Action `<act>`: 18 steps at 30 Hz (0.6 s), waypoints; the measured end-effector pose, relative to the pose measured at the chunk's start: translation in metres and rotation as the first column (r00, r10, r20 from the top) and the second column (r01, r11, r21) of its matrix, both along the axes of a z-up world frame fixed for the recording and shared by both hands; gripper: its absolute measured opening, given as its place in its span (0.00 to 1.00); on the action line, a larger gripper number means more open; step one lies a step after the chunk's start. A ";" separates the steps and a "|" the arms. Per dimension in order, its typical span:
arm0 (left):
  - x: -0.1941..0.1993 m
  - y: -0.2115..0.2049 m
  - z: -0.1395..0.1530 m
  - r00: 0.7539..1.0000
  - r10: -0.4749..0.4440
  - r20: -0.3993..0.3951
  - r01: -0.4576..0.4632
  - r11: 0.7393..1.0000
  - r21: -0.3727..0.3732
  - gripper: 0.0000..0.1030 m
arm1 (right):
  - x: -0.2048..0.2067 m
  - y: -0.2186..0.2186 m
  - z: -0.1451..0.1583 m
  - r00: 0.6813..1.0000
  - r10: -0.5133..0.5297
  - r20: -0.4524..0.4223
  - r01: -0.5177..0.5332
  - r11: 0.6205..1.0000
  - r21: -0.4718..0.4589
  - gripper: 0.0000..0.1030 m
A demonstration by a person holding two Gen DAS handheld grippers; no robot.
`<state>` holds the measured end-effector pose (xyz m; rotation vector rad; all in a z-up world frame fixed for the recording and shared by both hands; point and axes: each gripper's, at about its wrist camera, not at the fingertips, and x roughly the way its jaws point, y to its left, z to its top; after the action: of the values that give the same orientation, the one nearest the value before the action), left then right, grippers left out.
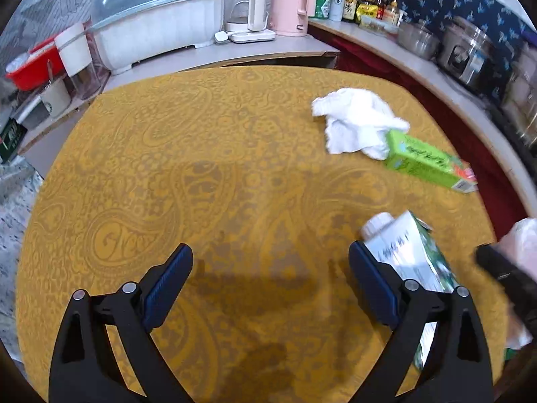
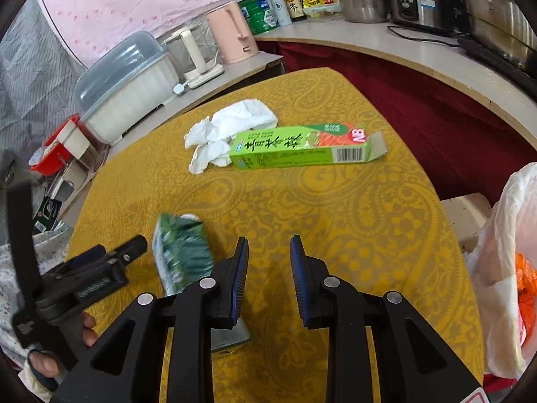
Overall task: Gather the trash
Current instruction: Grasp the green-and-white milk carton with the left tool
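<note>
A green-and-white drink carton point(image 1: 409, 255) lies on the yellow patterned tablecloth point(image 1: 218, 168), just outside the right finger of my left gripper point(image 1: 272, 258). That gripper stands wide open with nothing between its fingers. Further back lie a crumpled white tissue point(image 1: 359, 121) and a green cardboard box point(image 1: 426, 161) that touches it. In the right wrist view my right gripper point(image 2: 270, 255) hangs over the cloth, slightly open with only a narrow gap and nothing in it. The carton point(image 2: 181, 252) lies just left of it, with the left gripper point(image 2: 117, 252) beyond. The box point(image 2: 302, 147) and tissue point(image 2: 228, 131) lie ahead.
A white plastic bag point(image 2: 503, 252) with something orange inside hangs at the table's right edge. Behind the table, a counter holds a covered dish rack point(image 1: 154, 27), kettles point(image 1: 292, 3), bottles and steel pots point(image 2: 423, 0). A dark red curtain point(image 2: 402, 100) hangs below the right counter.
</note>
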<state>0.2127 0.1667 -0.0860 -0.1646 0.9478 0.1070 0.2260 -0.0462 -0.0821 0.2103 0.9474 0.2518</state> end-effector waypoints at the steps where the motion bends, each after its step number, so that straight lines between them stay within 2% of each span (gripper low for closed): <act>1: -0.006 0.000 0.003 1.000 -0.004 0.004 0.004 1.000 -0.028 0.87 | -0.003 0.002 -0.002 1.000 0.007 -0.005 -0.007 1.000 -0.002 0.23; 7: -0.030 -0.025 0.007 0.998 -0.053 -0.015 0.050 0.990 -0.133 0.89 | -0.028 0.004 -0.014 0.999 0.034 -0.030 -0.035 0.999 -0.009 0.24; 13: -0.031 -0.062 0.000 0.995 -0.082 -0.059 0.065 0.968 -0.243 0.89 | -0.048 -0.013 -0.015 0.999 0.015 -0.038 -0.014 1.000 0.011 0.24; 15: -0.028 -0.079 0.000 0.994 -0.089 -0.068 0.070 0.967 -0.244 0.89 | -0.051 -0.025 -0.012 1.000 -0.011 -0.029 0.011 1.000 0.009 0.24; 18: -0.019 -0.101 -0.002 0.994 -0.073 -0.077 0.058 0.982 -0.182 0.89 | -0.050 -0.052 -0.006 0.997 -0.070 -0.015 0.070 0.997 0.012 0.24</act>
<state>0.1936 0.0656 -0.0879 -0.2974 1.0453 -0.0332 0.1762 -0.0981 -0.0879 0.2565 0.9517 0.1920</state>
